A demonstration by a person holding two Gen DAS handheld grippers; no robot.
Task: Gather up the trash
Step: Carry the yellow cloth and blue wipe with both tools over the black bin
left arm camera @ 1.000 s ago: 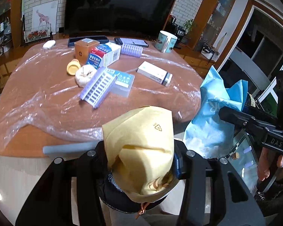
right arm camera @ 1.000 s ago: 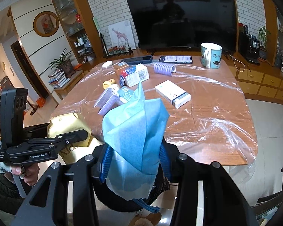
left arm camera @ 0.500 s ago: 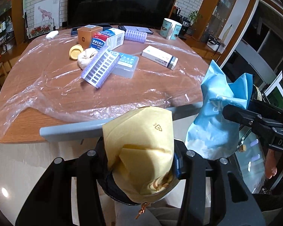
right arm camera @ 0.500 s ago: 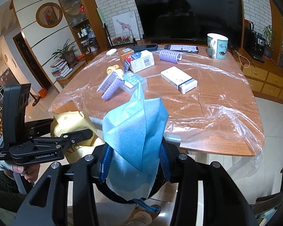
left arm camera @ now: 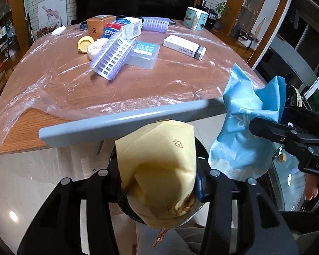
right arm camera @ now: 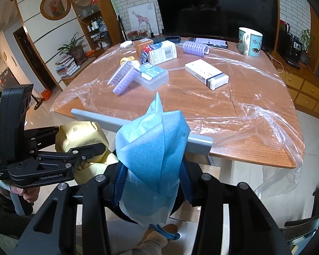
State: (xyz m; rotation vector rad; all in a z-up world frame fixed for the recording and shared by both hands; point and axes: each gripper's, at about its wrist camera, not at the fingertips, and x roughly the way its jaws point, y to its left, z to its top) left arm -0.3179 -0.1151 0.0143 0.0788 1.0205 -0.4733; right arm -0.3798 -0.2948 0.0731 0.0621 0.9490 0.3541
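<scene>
My left gripper [left arm camera: 159, 182] is shut on a yellow bag [left arm camera: 159, 165], held in front of the table's near edge. My right gripper [right arm camera: 153, 176] is shut on a blue bag [right arm camera: 153, 146], also in front of the table. Each shows in the other's view: the blue bag [left arm camera: 244, 127] at the right, the yellow bag [right arm camera: 80, 133] at the left. On the plastic-covered wooden table [left arm camera: 63, 89] lie a purple vial strip [left arm camera: 112, 57], a clear plastic box [left arm camera: 144, 53], a white carton [left arm camera: 185, 46], a yellow lid [left arm camera: 85, 43] and a crumpled wad [left arm camera: 96, 46].
A grey chair back [left arm camera: 121, 123] stands between the grippers and the table. Further back are an orange box [left arm camera: 97, 26], a blue-white carton [left arm camera: 125, 28], a second purple strip [left arm camera: 155, 24], a mug [left arm camera: 195, 18], a phone [right arm camera: 210, 41] and a television [right arm camera: 212, 8].
Both grippers have risen and moved towards the table with their bags. The table items appear larger and lower in view; the chair back shows more fully.
</scene>
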